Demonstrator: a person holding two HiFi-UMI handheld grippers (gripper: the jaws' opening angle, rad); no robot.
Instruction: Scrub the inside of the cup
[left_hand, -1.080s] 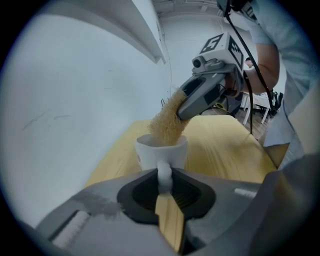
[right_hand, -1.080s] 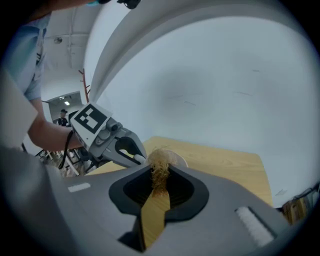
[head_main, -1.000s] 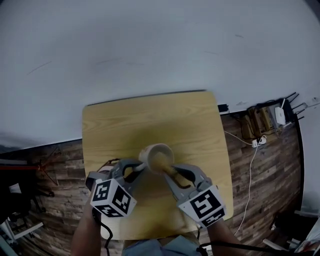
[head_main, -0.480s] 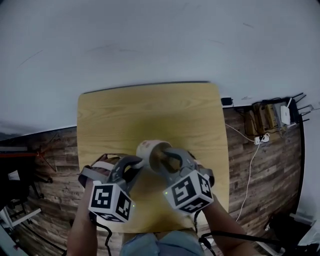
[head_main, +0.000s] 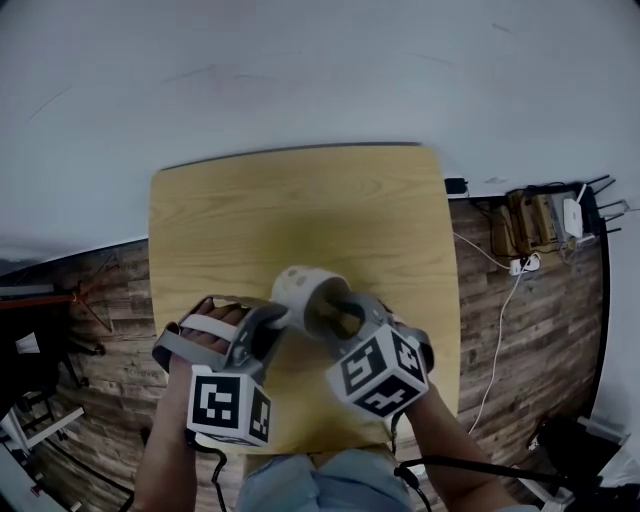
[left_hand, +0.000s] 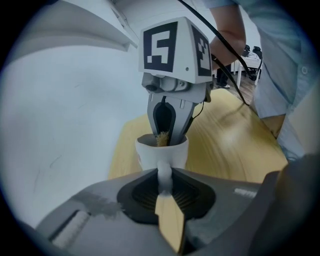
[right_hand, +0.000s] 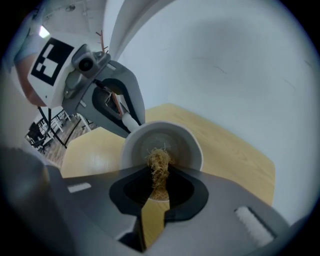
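A white cup (head_main: 298, 288) is held tilted above the wooden table (head_main: 300, 205), its mouth turned towards my right gripper. My left gripper (head_main: 277, 318) is shut on the cup's handle (left_hand: 164, 172), seen clamped between its pads in the left gripper view. My right gripper (head_main: 341, 313) is shut on a tan fibrous scrubber (right_hand: 159, 167). Its tips reach into the cup's mouth (right_hand: 162, 145), and the tuft shows just above the rim (left_hand: 161, 138). The cup's inside looks grey and bare.
The square table stands against a white wall (head_main: 320, 70). On the plank floor to the right lie cables, a power strip (head_main: 521, 266) and a brown stand (head_main: 531, 228). The person's light blue clothing (left_hand: 295, 75) is close behind the grippers.
My right gripper has come down and rolled, bringing the scrubber from beside the cup into its mouth. My left gripper has rolled and tilted the cup a little.
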